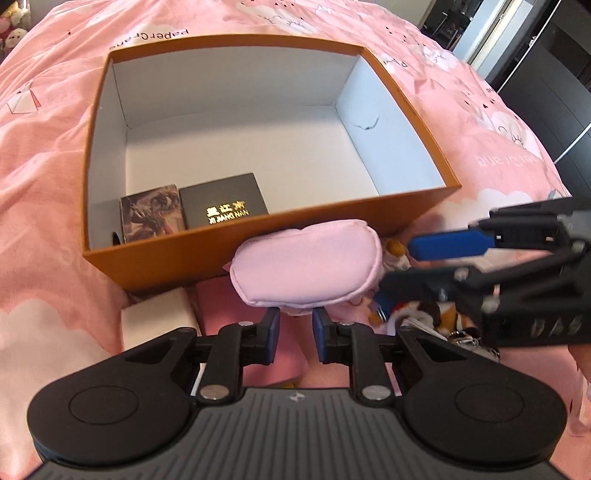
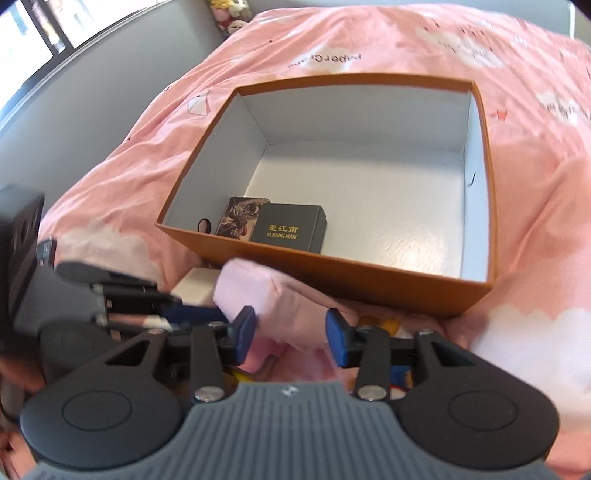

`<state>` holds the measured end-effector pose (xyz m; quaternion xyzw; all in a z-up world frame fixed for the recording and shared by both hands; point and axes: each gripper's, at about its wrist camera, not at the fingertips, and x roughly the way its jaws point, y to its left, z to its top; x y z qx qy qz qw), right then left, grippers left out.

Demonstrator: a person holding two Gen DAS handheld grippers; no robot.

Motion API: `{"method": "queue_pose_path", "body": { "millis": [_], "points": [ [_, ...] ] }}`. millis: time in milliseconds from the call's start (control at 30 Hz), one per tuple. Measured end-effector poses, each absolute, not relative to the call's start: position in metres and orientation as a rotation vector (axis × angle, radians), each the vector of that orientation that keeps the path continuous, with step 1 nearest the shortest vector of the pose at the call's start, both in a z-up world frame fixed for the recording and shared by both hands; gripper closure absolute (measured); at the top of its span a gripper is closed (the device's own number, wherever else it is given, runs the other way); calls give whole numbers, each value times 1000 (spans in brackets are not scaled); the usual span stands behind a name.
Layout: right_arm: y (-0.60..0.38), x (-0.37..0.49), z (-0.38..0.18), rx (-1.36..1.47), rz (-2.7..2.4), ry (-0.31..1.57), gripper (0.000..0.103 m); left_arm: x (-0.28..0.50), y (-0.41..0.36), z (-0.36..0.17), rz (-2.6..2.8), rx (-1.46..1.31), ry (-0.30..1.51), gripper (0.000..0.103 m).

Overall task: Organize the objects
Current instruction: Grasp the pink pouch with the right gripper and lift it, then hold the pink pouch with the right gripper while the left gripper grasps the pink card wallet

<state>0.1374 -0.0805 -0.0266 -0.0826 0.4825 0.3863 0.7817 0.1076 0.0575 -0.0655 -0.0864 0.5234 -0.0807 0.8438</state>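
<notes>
Orange box (image 1: pixel 236 254) holds two small boxes; one pink pouch (image 1: pixel 306 266) outside

A pink duvet cover (image 1: pixel 55 155) printed with white clouds and "Paper Crane" lettering spreads over the bed, ahead of and to both sides of each claw. In the left wrist view, plush toys (image 1: pixel 13 26) sit far ahead at the upper left corner, blurred and small. Dark furniture or a doorway (image 1: pixel 546 66) stands ahead to the right, beyond the bed's edge; what it is exactly cannot be told. In the right wrist view, a grey wall (image 2: pixel 92 96) runs along the left of the bed, with a bright window (image 2: pixel 33 33) above it, and more plush toys (image 2: pixel 229 14) far ahead at the top.
</notes>
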Motion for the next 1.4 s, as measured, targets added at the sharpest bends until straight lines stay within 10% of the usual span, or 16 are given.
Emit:
{"method": "queue_pose_path", "body": {
  "millis": [700,900,1400],
  "points": [
    [-31,107,-64,-616,862,789,52,109,66,-68,-137,-183,1125,80],
    [-28,109,-67,-604,854,784,73,106,67,-67,-112,-165,1121,79],
    [-103,144,-41,-63,685,1154,86,115,27,-87,-123,103,1228,43]
  ]
}}
